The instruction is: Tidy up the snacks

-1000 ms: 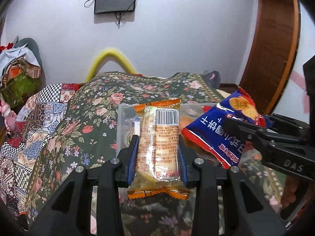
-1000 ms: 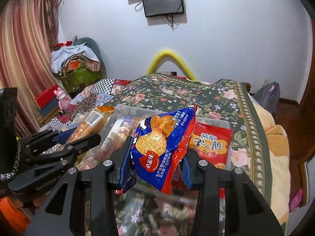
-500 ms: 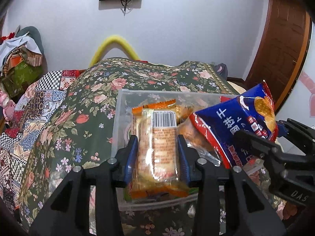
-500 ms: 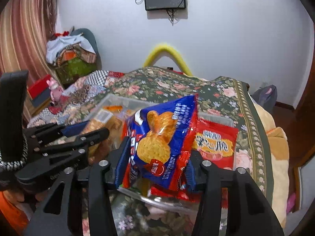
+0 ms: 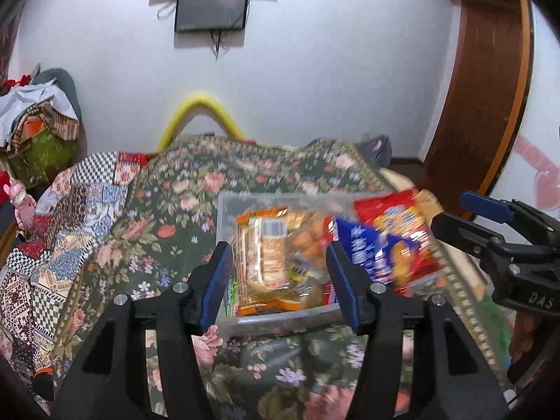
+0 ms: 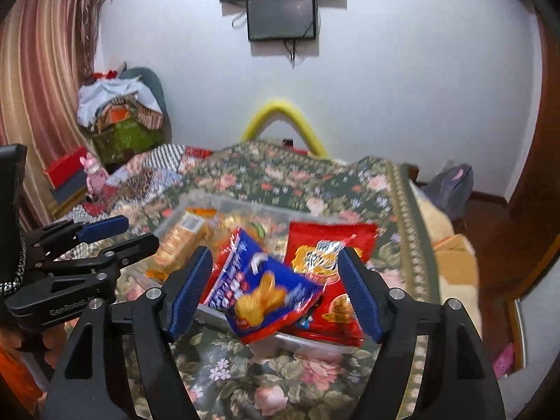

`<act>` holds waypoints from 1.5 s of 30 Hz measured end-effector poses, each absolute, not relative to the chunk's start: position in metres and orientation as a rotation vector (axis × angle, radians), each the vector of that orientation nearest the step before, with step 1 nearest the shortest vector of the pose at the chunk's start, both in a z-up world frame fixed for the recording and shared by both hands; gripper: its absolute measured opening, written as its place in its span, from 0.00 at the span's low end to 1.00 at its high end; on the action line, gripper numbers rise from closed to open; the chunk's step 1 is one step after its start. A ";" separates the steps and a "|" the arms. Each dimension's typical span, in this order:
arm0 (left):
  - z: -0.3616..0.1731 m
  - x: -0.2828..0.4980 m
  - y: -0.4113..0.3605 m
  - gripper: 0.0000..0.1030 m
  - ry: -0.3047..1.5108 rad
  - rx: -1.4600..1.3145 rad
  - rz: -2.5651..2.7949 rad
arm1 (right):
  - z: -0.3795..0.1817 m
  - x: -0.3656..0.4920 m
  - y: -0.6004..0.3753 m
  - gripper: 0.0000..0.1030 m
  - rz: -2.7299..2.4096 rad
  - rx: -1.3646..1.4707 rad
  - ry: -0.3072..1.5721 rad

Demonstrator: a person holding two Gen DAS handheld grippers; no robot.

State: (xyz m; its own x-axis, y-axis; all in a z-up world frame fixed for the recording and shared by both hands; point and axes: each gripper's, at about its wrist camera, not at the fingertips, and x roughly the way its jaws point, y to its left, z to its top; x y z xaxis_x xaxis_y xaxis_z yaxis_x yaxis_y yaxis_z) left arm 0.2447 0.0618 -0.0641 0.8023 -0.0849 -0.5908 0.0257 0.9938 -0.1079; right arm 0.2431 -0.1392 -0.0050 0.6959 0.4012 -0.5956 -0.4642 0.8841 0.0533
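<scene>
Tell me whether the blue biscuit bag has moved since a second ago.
Yes. The blue biscuit bag has dropped out of the right hand-held gripper, now open, onto the clear box's front rim beside the red bag.

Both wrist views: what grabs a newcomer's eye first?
The clear plastic bin on the floral bedspread, heaped with snack packs. An orange-trimmed cracker pack lies at its left side; a blue biscuit bag lies blurred partly over a red snack bag on its right. Both the left gripper and the right gripper stand wide open, gripping nothing.
</scene>
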 end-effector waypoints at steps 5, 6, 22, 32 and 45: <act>-0.013 0.198 0.051 0.54 0.509 -0.086 -0.065 | 0.037 0.212 -0.157 0.72 0.482 -0.065 0.552; -0.001 0.184 0.048 0.54 0.477 -0.086 -0.069 | 0.047 0.203 -0.161 0.72 0.485 -0.051 0.531; 0.065 0.066 0.011 0.78 0.253 -0.028 -0.068 | 0.098 0.095 -0.187 0.92 0.478 0.027 0.358; 0.056 0.045 0.007 0.92 0.258 -0.019 -0.070 | 0.093 0.085 -0.188 1.00 0.439 0.022 0.355; 0.049 0.041 0.013 0.94 0.269 -0.035 -0.059 | 0.082 0.075 -0.191 1.00 0.446 0.028 0.374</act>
State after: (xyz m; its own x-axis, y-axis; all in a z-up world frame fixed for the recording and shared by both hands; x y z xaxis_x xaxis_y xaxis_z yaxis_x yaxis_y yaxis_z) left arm 0.0414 0.0128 0.0489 0.9624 -0.0629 -0.2641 0.0536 0.9977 -0.0422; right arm 0.0748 -0.1907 0.0823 0.8352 0.4263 -0.3473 -0.4162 0.9029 0.1074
